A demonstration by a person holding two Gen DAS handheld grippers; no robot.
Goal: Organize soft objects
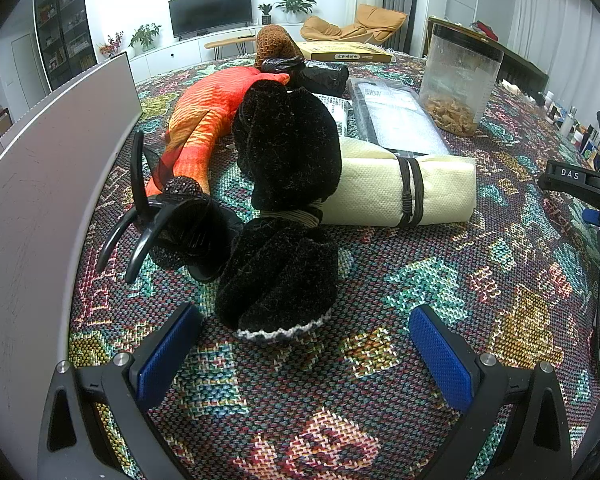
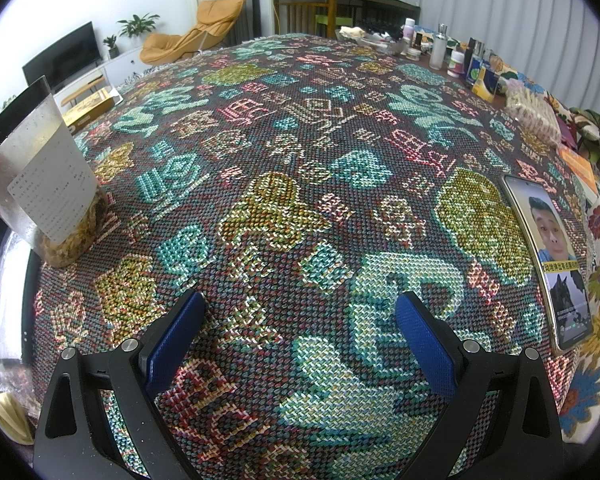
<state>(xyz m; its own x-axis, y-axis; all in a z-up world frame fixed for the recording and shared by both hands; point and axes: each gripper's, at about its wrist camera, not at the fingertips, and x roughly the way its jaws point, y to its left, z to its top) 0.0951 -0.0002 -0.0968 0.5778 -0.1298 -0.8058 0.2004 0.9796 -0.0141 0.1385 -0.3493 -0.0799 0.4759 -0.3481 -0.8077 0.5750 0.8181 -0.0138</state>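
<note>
- Left hand-held gripper [image 1: 304,354]: blue pads spread wide apart, nothing between them; it sits low over the woven patterned cloth [image 1: 420,292] on the bench, aimed level and forward.
- Just beyond its fingertips, slightly left of centre, lies a black fuzzy knitted piece with a white scalloped edge [image 1: 278,280]; it rests on the cloth, not touched by either pad.
- Left of that piece, a black claw hair clip [image 1: 172,224] lies touching or nearly touching it; its prongs point toward a tall grey panel [image 1: 40,200] that walls off the left side.
- Behind the near piece a second black fuzzy bundle [image 1: 290,144] stands higher, leaning against a cream rolled mat tied with black cord [image 1: 400,190].
- Farther back: an orange plush fish [image 1: 208,120] along the panel side; a black plastic bag [image 1: 320,74]; a flat clear-wrapped package [image 1: 396,120]; a clear jar with dried contents [image 1: 458,80].
- Open cloth lies to the right of the left gripper, up to the black device at the right edge.
- Right hand-held gripper [image 2: 300,336]: pads also wide apart and empty; held low over bare cloth [image 2: 300,160].
- Its side is largely free; the clear jar [image 2: 48,176] stands at the left, a phone [image 2: 548,256] lies at the right edge, small bottles [image 2: 440,46] crowd the far right corner.
</note>
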